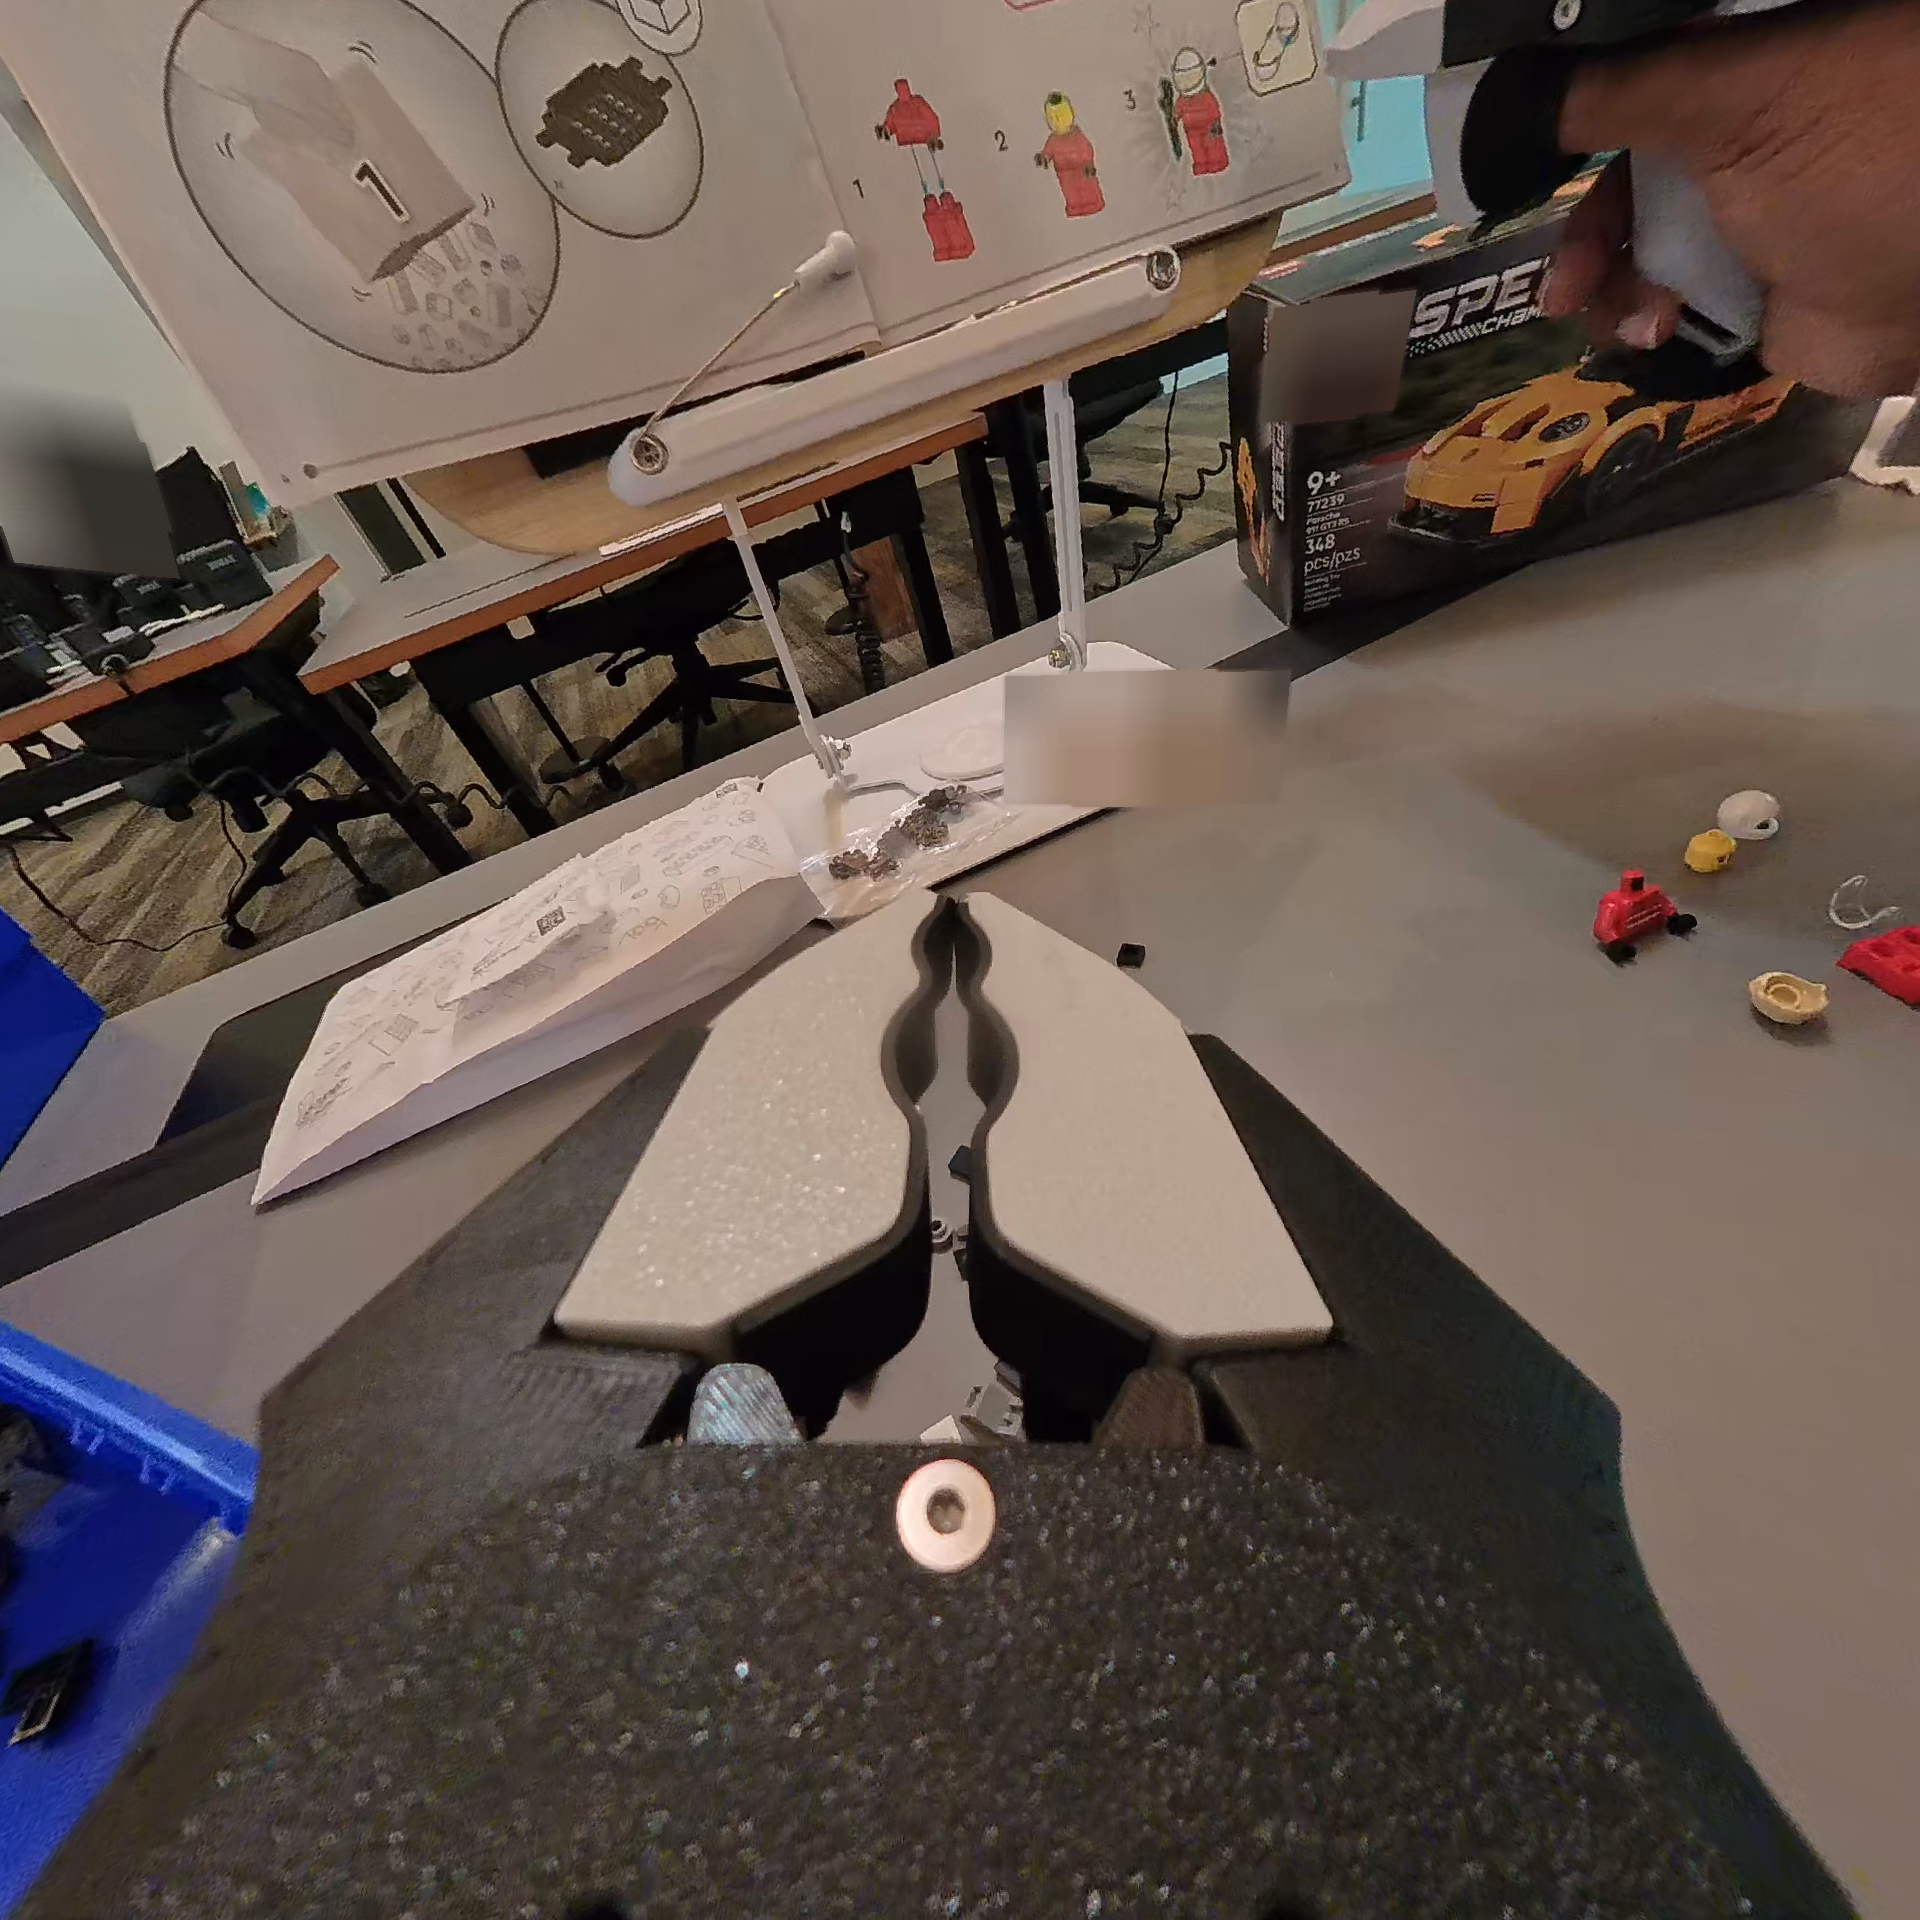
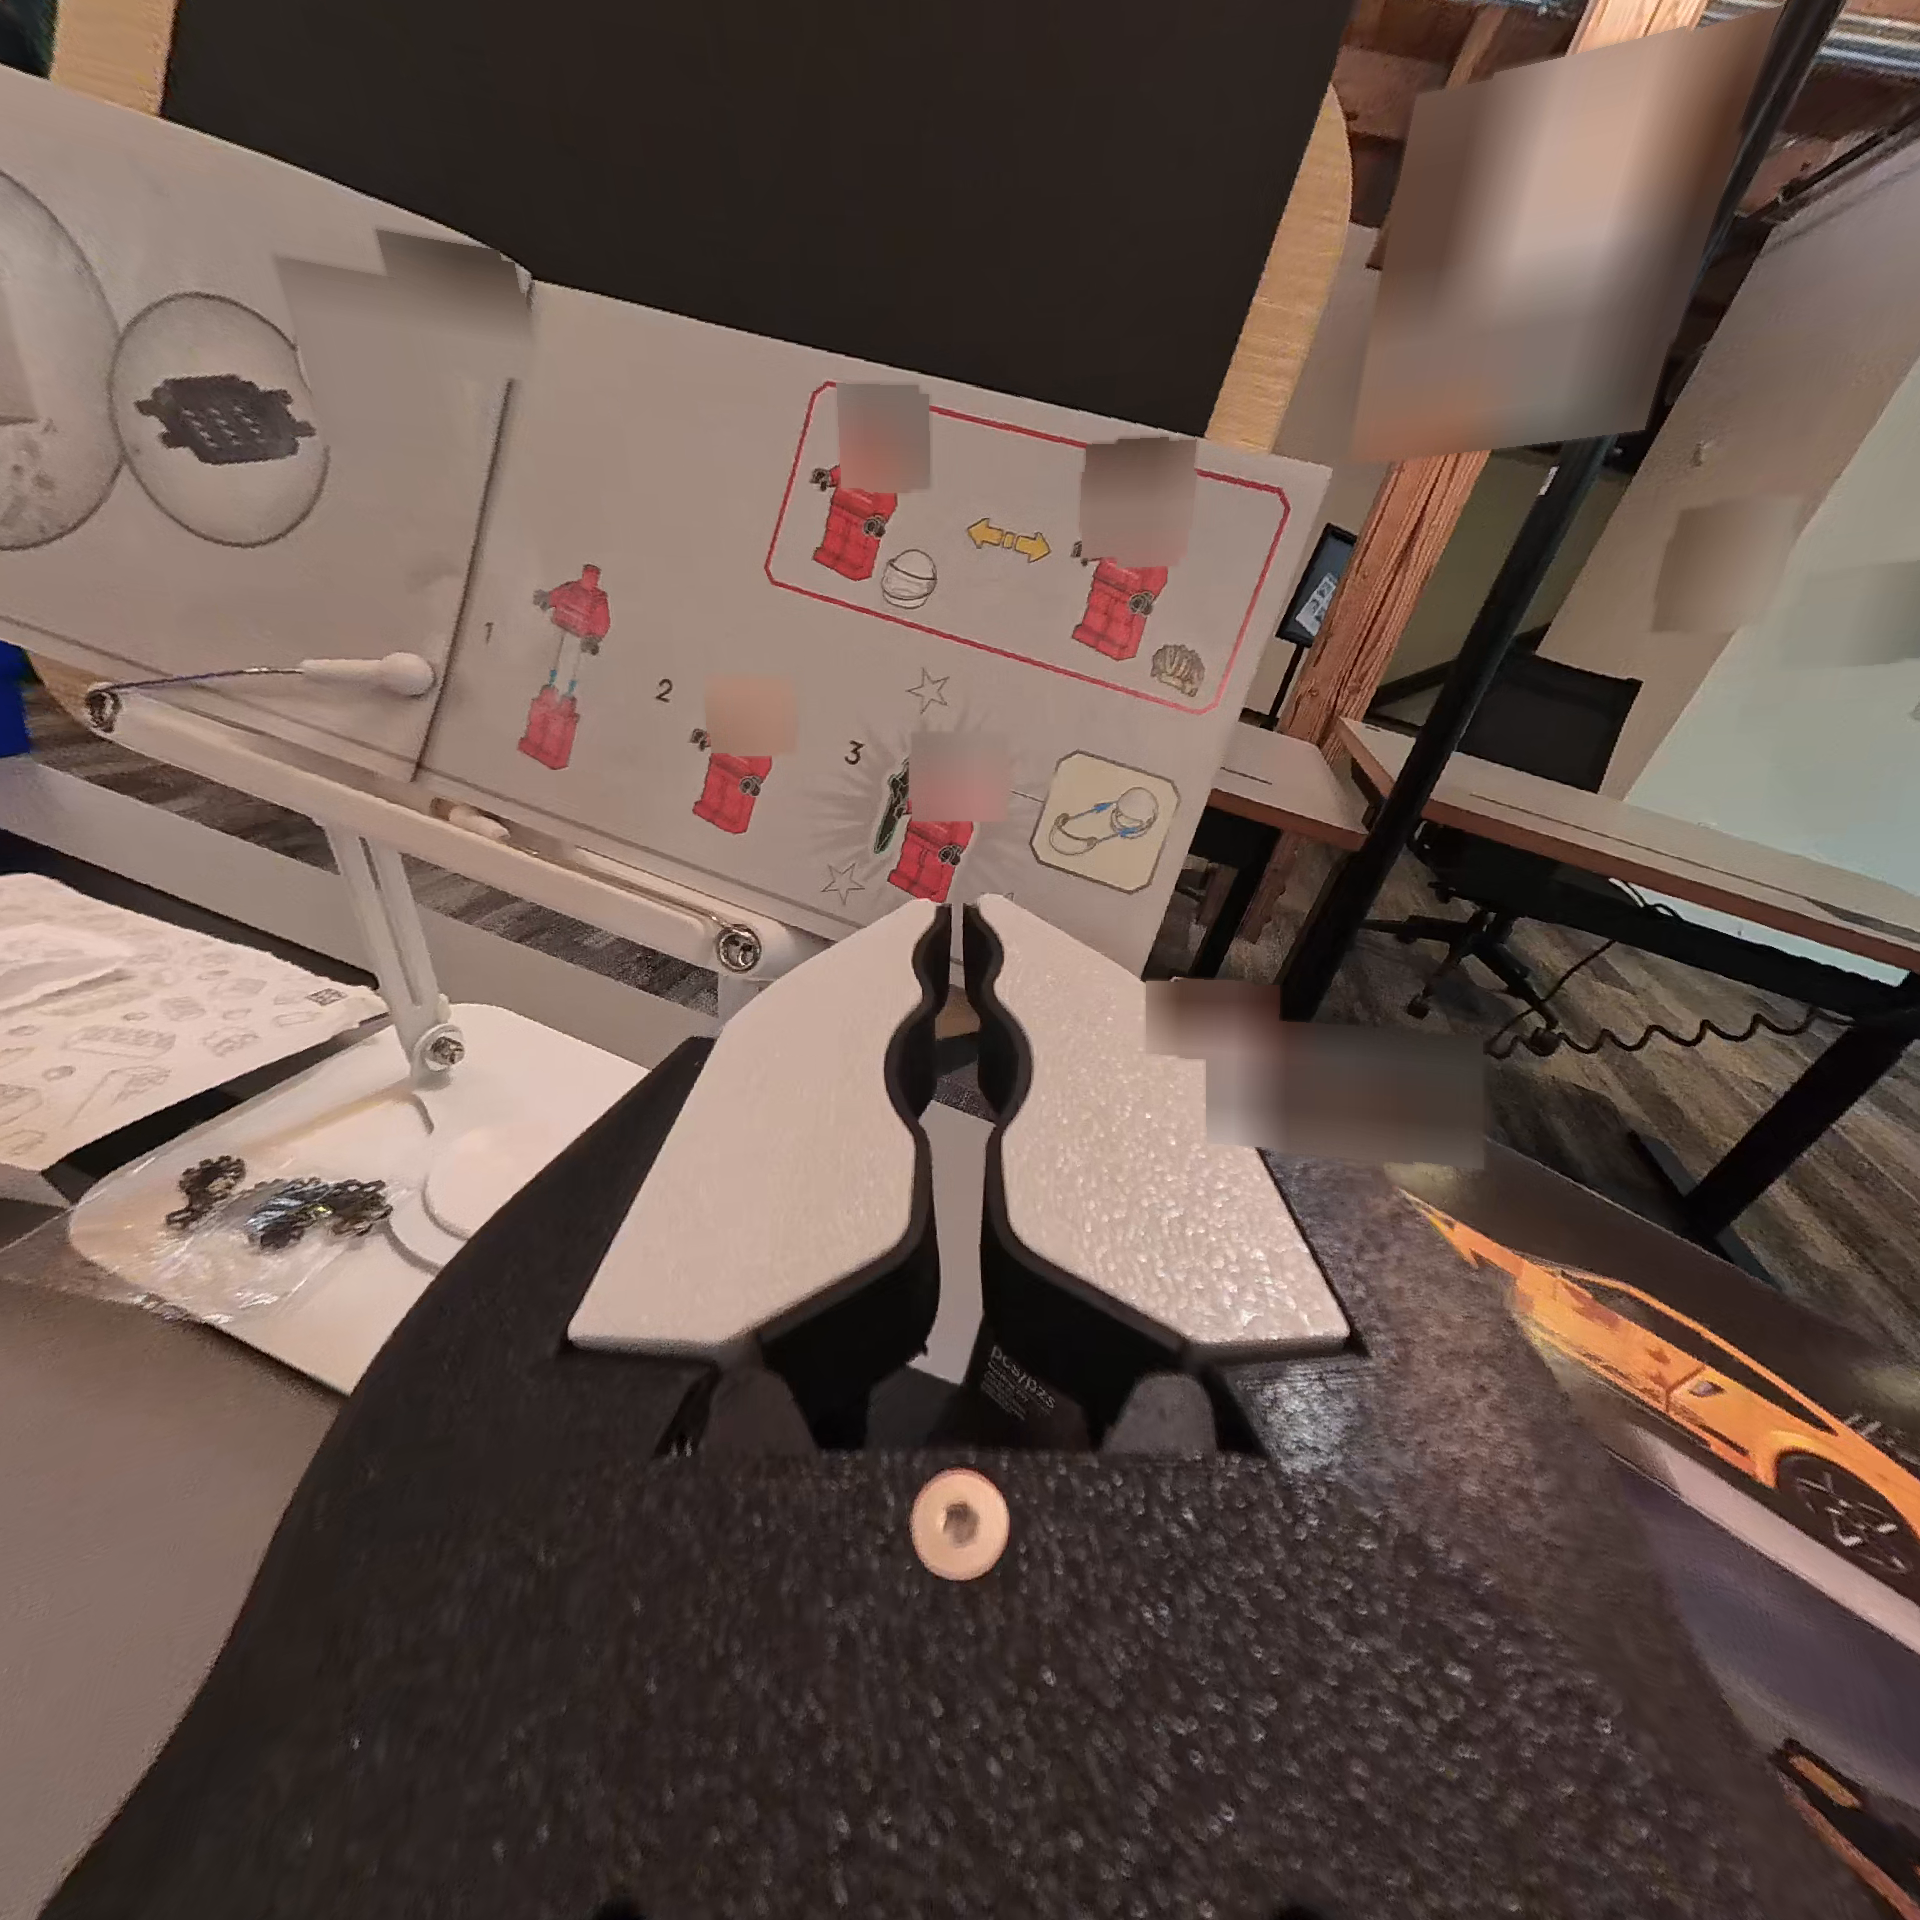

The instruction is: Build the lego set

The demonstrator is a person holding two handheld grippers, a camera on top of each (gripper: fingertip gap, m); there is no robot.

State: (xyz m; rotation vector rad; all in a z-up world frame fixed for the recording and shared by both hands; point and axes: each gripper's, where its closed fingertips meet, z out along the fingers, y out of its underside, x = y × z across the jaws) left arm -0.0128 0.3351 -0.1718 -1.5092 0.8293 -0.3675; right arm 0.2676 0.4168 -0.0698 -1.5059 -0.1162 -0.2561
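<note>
Loose minifigure parts lie on the grey table (image 1: 1455, 1143) at the right of the left wrist view: a red torso (image 1: 1636, 914), a yellow head (image 1: 1709, 850), a white helmet (image 1: 1751, 814), a clear visor (image 1: 1860, 902), red legs (image 1: 1886, 966) and a tan hair piece (image 1: 1787, 997). My left gripper (image 1: 954, 909) is shut and empty, low over the table, left of these parts. My right gripper (image 2: 956, 914) is shut and empty, above the Lego box (image 2: 1662, 1403), facing the open instruction booklet (image 2: 935, 644). A hand (image 1: 1766, 187) holds it at the top right.
The booklet (image 1: 623, 208) rests on a white stand (image 1: 1101, 665) at the table's far edge. A printed paper bag (image 1: 540, 966) and a plastic bag of dark pieces (image 1: 904, 842) lie by the stand's base. The Lego box (image 1: 1507, 468) stands back right. A blue bin (image 1: 94, 1507) sits at left. Tip to tip, the grippers are about 30 cm apart. The tan hair piece (image 1: 1787, 997) lies some 20 cm from my left tips, 30 cm from my right tips.
</note>
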